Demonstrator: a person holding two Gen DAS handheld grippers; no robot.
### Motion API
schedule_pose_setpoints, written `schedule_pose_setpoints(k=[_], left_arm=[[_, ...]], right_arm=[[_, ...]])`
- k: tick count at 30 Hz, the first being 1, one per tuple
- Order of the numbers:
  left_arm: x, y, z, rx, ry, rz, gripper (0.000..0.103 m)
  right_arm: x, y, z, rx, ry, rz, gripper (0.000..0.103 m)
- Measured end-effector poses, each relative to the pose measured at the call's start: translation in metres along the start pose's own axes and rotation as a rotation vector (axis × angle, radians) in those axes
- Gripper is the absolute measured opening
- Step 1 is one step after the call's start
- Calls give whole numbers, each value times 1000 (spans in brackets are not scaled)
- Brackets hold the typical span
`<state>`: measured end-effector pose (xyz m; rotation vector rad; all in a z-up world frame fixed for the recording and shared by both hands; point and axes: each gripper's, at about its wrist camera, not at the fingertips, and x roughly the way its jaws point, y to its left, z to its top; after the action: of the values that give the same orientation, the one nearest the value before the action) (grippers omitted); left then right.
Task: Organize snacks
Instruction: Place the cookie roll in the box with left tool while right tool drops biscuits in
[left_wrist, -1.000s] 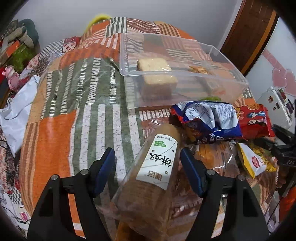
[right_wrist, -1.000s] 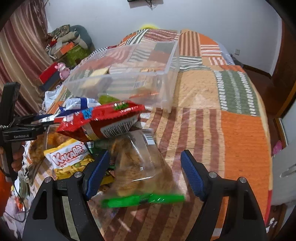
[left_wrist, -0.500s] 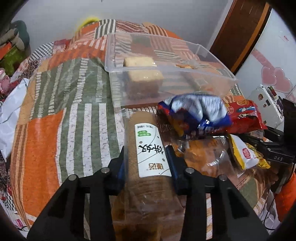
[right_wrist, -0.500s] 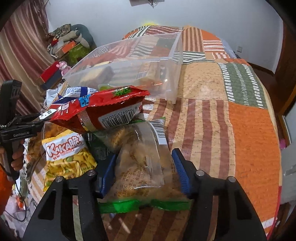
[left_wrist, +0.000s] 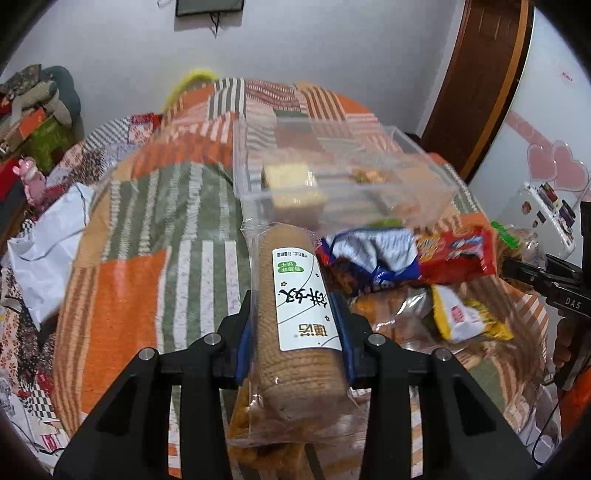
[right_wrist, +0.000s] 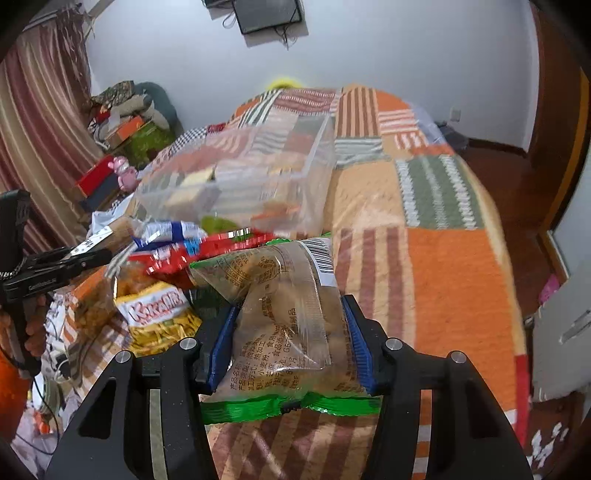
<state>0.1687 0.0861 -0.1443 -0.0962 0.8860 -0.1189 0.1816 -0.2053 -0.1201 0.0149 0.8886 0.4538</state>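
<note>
Motion blur smears clear bin (left_wrist: 332, 177); contents indistinct.

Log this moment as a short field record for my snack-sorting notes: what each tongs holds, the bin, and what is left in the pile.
left tongs: shut on the biscuit sleeve, a brown roll in clear wrap with a white label
right tongs: shut on the clear green-edged snack bag
clear bin: on the patchwork bedspread, beyond both packs; holds a pale cake block and a smaller snack
remaining pile: blue-white bag, red bag, yellow bag
task state: neither held pack is in the bin yet
</note>
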Motion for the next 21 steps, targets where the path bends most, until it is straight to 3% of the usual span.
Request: schedule_pose_setpoints(k=[10, 21], left_arm=[[-35, -17, 30, -10, -123, -15, 38], [-23, -24, 74, -44, -173, -20, 38]], right_arm=[[-18, 8, 29, 6, -115, 16, 51], [-19, 21, 71, -11, -211, 67, 51]])
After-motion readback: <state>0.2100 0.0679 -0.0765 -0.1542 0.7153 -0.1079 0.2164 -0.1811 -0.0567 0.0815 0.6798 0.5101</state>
